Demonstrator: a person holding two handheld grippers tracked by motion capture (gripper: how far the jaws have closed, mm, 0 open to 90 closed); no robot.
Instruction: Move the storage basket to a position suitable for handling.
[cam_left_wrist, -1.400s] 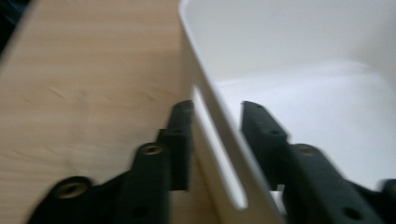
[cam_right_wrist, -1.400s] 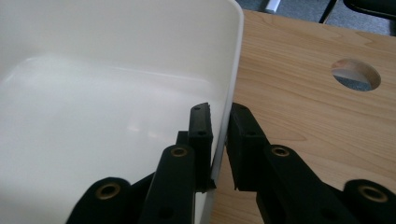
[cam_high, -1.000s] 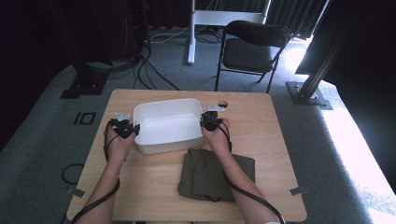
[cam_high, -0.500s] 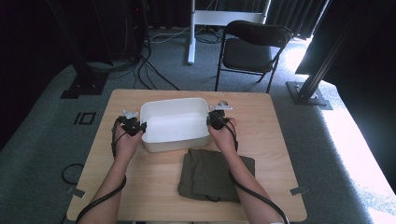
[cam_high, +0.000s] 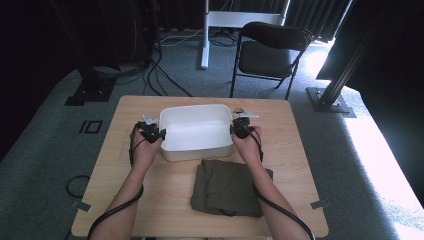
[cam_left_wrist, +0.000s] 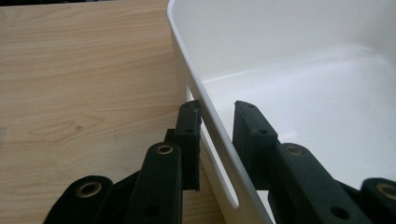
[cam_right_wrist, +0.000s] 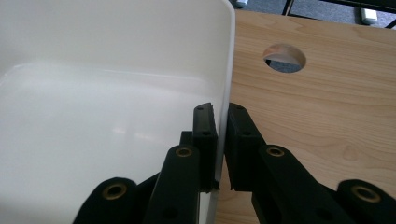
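I have both tongs clamped on the white tub (cam_high: 195, 131): the left tongs (cam_left_wrist: 217, 126) pinch its left wall just above the handle slot, 1 jaw outside and 1 inside, and the right tongs (cam_right_wrist: 221, 122) squeeze the opposite wall the same way, jaws nearly together with only the thin plastic between them. Seen from the high view, the left tongs (cam_high: 152, 132) and right tongs (cam_high: 241, 128) sit at the tub's 2 short ends.

The tub sits toward the far middle of the counter (cam_high: 295, 150), and I cannot tell whether it is lifted or resting. So I judge the 2-handed grip done; the carrying and setting down are left, and the tub has nothing in it.

Just on my side of the tub lies a folded olive cloth (cam_high: 227, 186), its far edge close to the near wall. Pulling the tub back toward me would run into that cloth. Beyond the tub's right end there is a round hole (cam_right_wrist: 284, 58) in the counter. A black folding chair (cam_high: 272, 55) stands on the floor well beyond the tub, no hindrance.
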